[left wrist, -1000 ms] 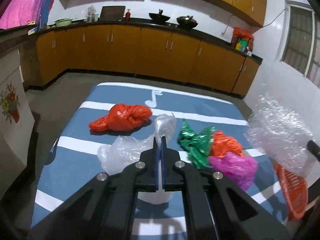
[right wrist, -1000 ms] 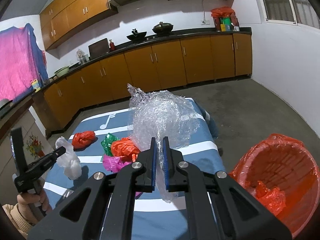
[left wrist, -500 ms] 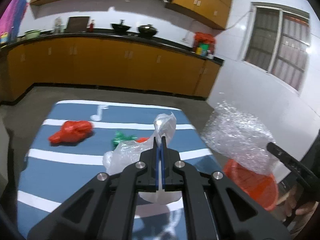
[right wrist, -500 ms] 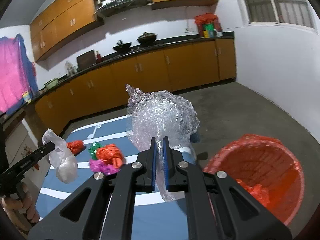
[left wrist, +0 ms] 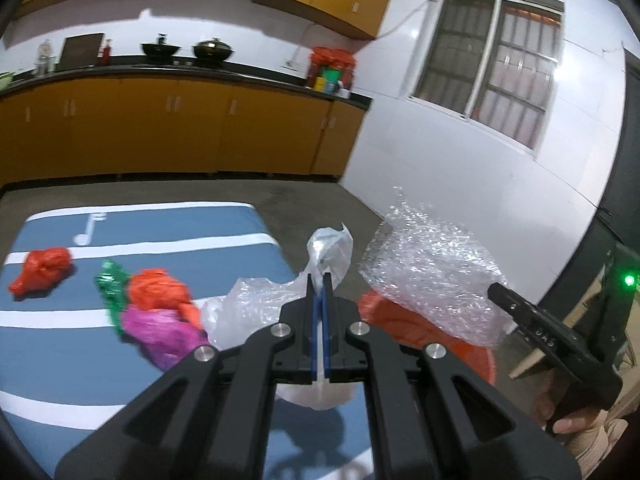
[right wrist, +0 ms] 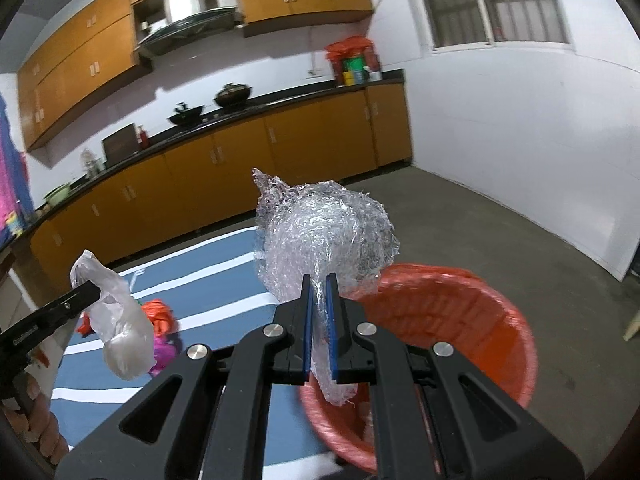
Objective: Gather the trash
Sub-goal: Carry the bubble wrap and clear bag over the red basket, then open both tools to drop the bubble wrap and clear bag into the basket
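Showing crinkled, glossy bubble wrap (right wrist: 326, 236) at frame centre, glinting silver-white. Hanging at left, a thin translucent plastic bag (right wrist: 120, 320), soft and wrinkled. Sitting at lower right, a ribbed orange plastic basket (right wrist: 480, 320), lined with shiny orange film. Lying over the bench (left wrist: 168, 224), a matt blue cloth with white stripes. Resting on it, crumpled glossy bags in red (left wrist: 42, 268), pink (left wrist: 160, 332) and orange, plus shiny green foil (left wrist: 112, 284). Gleaming along the back, lacquered wooden cabinets (right wrist: 240, 152); below, rough matt concrete floor (right wrist: 500, 232).
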Demonstrator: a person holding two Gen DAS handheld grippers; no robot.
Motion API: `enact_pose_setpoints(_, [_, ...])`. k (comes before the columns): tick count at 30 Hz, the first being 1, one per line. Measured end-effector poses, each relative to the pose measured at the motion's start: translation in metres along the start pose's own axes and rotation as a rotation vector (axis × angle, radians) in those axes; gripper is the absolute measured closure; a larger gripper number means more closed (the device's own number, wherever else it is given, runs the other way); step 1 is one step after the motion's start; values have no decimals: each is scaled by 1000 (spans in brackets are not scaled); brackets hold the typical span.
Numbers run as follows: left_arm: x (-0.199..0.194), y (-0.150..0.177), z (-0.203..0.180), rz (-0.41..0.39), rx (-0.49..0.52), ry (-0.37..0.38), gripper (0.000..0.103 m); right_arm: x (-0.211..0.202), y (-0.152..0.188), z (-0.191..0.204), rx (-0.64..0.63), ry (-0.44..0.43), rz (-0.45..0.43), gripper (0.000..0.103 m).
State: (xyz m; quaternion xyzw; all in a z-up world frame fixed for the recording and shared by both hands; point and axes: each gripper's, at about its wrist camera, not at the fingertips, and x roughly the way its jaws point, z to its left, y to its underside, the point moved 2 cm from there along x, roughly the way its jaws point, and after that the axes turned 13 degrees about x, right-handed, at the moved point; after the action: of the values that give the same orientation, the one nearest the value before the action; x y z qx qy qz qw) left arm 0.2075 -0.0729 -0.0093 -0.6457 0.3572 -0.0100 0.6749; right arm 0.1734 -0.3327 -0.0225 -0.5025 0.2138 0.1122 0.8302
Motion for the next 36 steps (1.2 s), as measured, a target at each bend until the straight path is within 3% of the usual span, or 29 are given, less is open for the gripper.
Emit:
enact_pose_setpoints(17, [72,5,-93,62,72,208,100,-10,4,-70,107,128,-6,96])
enact_pose_setpoints(33, [129,6,-118,126,76,278,99,-5,3,-91,153,132,-6,95])
enact_pose_setpoints(36, [137,10,-119,142,71,271,81,-5,6,-93,158,133,-1,82])
